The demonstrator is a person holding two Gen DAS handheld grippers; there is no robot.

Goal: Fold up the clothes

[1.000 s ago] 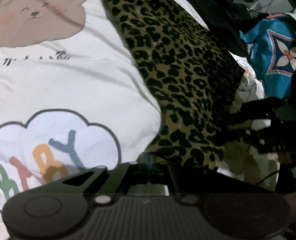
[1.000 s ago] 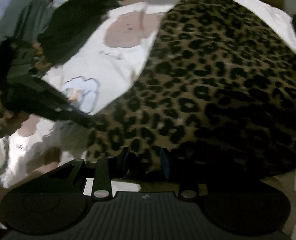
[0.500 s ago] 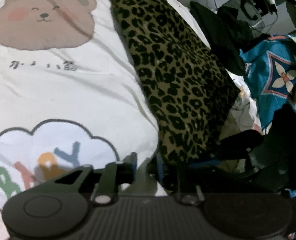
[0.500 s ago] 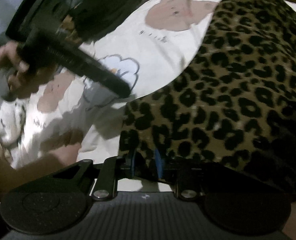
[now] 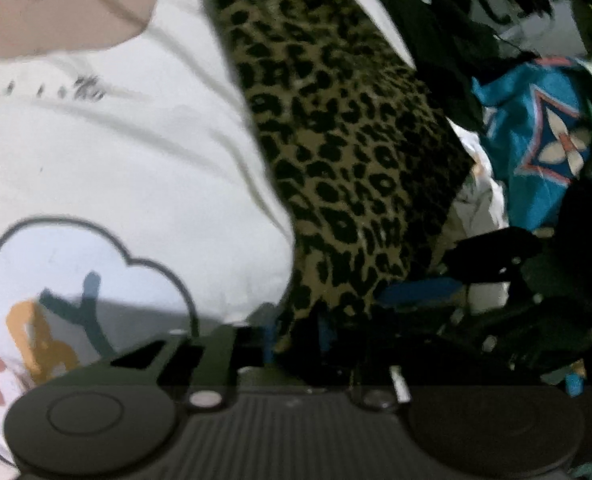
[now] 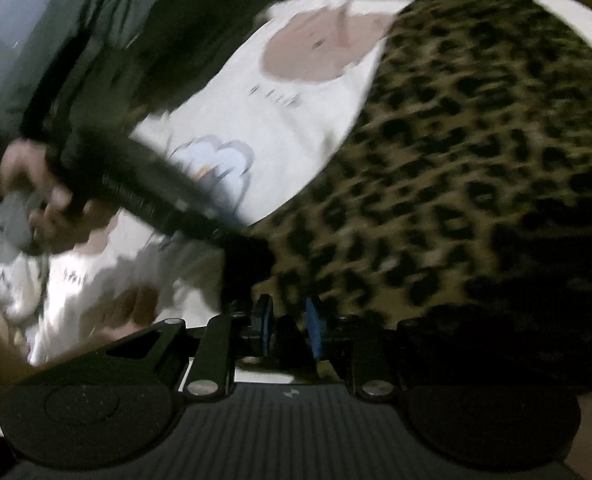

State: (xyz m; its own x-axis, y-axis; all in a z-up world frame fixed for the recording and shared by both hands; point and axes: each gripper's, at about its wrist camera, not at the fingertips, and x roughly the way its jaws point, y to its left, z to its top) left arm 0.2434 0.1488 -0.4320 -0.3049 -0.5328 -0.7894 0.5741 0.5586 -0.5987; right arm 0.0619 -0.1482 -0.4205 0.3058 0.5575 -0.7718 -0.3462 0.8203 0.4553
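A leopard-print garment (image 5: pixel 336 160) lies folded in a long strip on a white sheet (image 5: pixel 136 168) printed with a bear and a "BABY" cloud. My left gripper (image 5: pixel 296 338) is shut on the garment's near corner, and cloth hangs between its blue pads (image 5: pixel 270 340). The right gripper (image 5: pixel 496 280) is just to the right, at the same edge. In the right wrist view the leopard-print garment (image 6: pixel 476 140) fills the right side. My right gripper (image 6: pixel 290 328) is shut on its near edge. The left gripper (image 6: pixel 168 204), held by a hand (image 6: pixel 28 200), meets the cloth close beside it.
A heap of other clothes lies right of the garment: a blue patterned piece (image 5: pixel 536 152), dark garments (image 5: pixel 436 48) and white cloth (image 5: pixel 480 208). In the right wrist view a dark garment (image 6: pixel 184 40) lies at the sheet's far left edge.
The left gripper's pads parted at the garment's corner, and cloth now sits between them, nearer the right gripper. The right gripper's pads narrowed on the near edge. Both views are motion-blurred.
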